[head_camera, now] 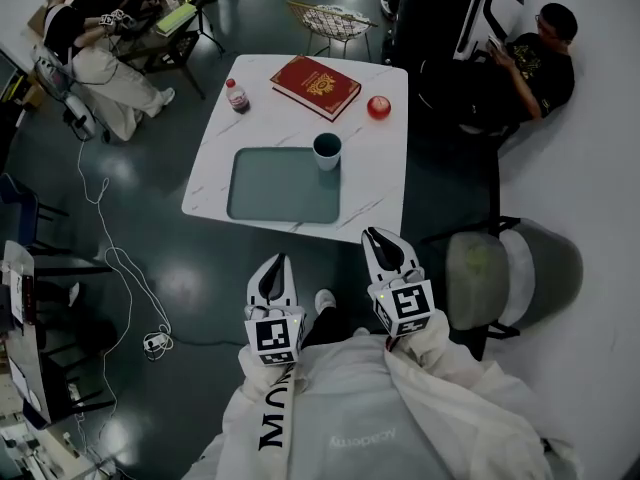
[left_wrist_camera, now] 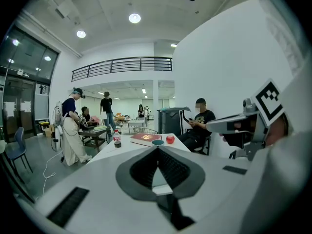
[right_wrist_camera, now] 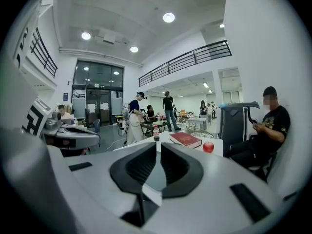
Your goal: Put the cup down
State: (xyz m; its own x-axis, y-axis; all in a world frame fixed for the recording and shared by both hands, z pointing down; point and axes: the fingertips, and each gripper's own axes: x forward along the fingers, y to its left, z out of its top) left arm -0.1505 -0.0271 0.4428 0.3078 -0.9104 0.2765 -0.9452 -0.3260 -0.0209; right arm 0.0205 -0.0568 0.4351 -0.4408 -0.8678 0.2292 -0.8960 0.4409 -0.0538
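Head view
- Table [head_camera: 385, 183]: white marble-look top, grey tray [head_camera: 280, 188] on near half.
- Cup [head_camera: 327, 150]: dark, upright, at tray's far right corner; on tray or just beside it, can't tell. Free of both claws.
- Other items: red book [head_camera: 315, 86], apple [head_camera: 378, 107] and bottle [head_camera: 237, 96] on far half, all apart from cup.
- Left gripper [head_camera: 281, 258]: over dark floor, short of table's near edge, well apart from cup.
- Right gripper [head_camera: 372, 234]: just short of near edge, pointing at table.

Left gripper view
- Claw [left_wrist_camera: 158, 149]: tips meet, closed, nothing between.
- Cup [left_wrist_camera: 157, 142]: only rim shows above tips, w/ book and apple behind.

Right gripper view
- Claw [right_wrist_camera: 158, 147]: all but closed, thin slit only, empty.
- Cup: not seen here; book, apple and bottle show past tips.
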